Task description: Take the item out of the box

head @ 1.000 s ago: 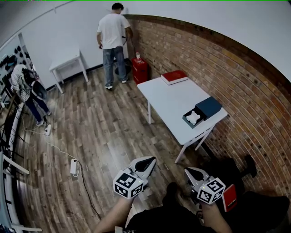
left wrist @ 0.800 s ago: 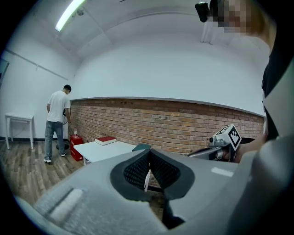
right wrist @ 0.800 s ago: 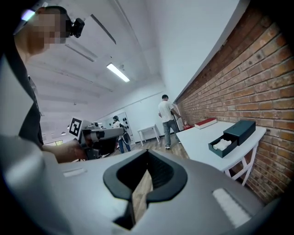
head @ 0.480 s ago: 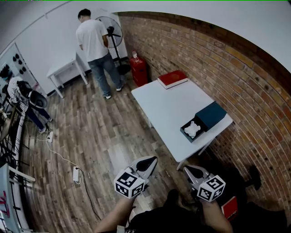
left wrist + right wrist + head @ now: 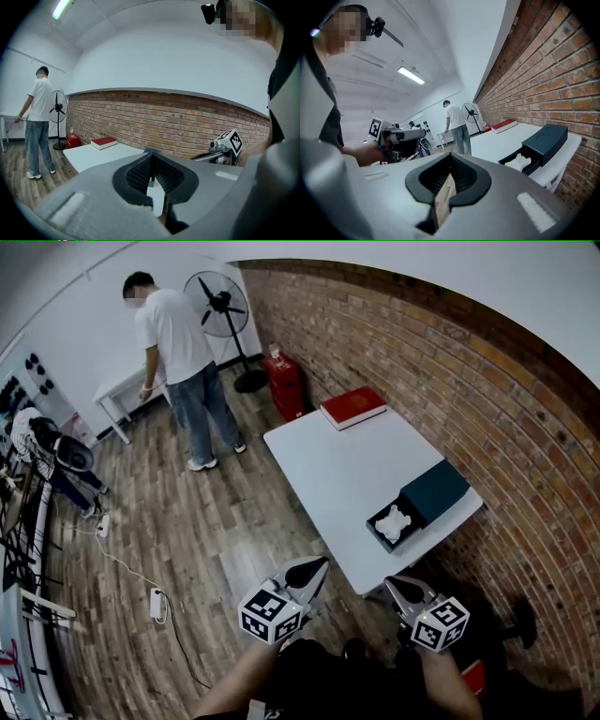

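Okay, both grippers sit low at the near edge of my view, short of the table. My left gripper (image 5: 152, 157) has its jaws pressed together with nothing between them. The right gripper (image 5: 450, 157) is likewise closed and empty. Ahead and to the right, the white table (image 5: 328, 456) carries the dark teal box (image 5: 436, 488) at its near right corner, on the brick wall (image 5: 487, 399) side. That box is slid open, and the white item (image 5: 394, 521) lies in the open part, well apart from both grippers. A red book (image 5: 352, 406) rests at the table's far end. Far left, a person (image 5: 178, 343) stands on the wooden floor (image 5: 187, 521) beside a standing fan (image 5: 217, 296).
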The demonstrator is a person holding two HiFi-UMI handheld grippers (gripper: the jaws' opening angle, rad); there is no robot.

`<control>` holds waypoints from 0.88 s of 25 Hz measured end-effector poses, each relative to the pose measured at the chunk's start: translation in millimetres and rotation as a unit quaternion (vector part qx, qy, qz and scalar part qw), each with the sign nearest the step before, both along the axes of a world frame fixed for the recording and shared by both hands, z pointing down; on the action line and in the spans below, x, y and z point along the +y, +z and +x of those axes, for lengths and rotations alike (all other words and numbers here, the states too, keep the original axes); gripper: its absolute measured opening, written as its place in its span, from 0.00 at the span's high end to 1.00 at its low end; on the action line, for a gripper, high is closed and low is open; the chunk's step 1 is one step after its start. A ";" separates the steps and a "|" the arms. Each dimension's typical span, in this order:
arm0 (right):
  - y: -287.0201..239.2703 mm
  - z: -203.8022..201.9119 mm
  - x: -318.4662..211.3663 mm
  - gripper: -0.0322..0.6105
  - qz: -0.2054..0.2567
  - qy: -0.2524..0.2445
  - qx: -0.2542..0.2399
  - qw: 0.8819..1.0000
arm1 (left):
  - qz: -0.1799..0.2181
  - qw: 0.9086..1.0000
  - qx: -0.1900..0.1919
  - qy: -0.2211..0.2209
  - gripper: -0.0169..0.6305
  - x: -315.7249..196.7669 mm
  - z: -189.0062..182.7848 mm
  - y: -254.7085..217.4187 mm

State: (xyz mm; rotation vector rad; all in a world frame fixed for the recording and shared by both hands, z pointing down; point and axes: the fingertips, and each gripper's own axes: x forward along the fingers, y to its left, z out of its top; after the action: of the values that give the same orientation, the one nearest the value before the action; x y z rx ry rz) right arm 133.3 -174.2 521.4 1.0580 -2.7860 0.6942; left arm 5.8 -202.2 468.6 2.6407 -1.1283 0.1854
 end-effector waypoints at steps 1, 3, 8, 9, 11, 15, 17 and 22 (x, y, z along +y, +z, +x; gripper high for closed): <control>-1.3 -0.7 -5.6 0.95 0.001 0.000 0.002 1.000 | 0.000 1.000 0.002 -0.001 0.96 -6.1 -2.4 -0.1; -1.9 -2.8 -18.9 0.95 0.003 0.001 0.007 1.000 | 0.002 1.000 0.008 -0.004 0.96 -21.0 -7.9 0.1; -0.5 -14.7 -56.4 0.95 0.000 0.019 0.020 1.000 | 0.006 1.000 0.014 0.002 0.96 -63.0 -24.8 1.4; -1.1 -19.7 -63.9 0.95 0.000 0.020 0.025 0.999 | 0.007 1.000 0.016 0.006 0.96 -72.2 -28.5 0.7; -0.2 -28.5 -79.4 0.95 -0.001 0.024 0.035 0.999 | 0.006 1.000 0.019 0.012 0.96 -90.4 -35.7 1.3; 5.9 -37.6 -113.6 0.95 -0.005 0.048 0.048 0.998 | 0.011 0.999 0.025 0.028 0.96 -125.4 -47.6 3.7; 10.2 -41.8 -127.4 0.95 -0.008 0.061 0.060 0.996 | 0.014 0.999 0.029 0.038 0.96 -138.9 -53.3 5.5; 21.5 -44.3 -146.4 0.95 -0.020 0.087 0.086 0.992 | 0.009 0.997 0.034 0.066 0.96 -162.2 -54.3 16.8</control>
State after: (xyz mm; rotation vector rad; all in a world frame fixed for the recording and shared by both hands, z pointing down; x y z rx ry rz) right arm 89.0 -320.5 542.9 1.2977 -2.5473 0.6388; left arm -48.6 -364.4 485.4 2.7160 -0.9393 0.1097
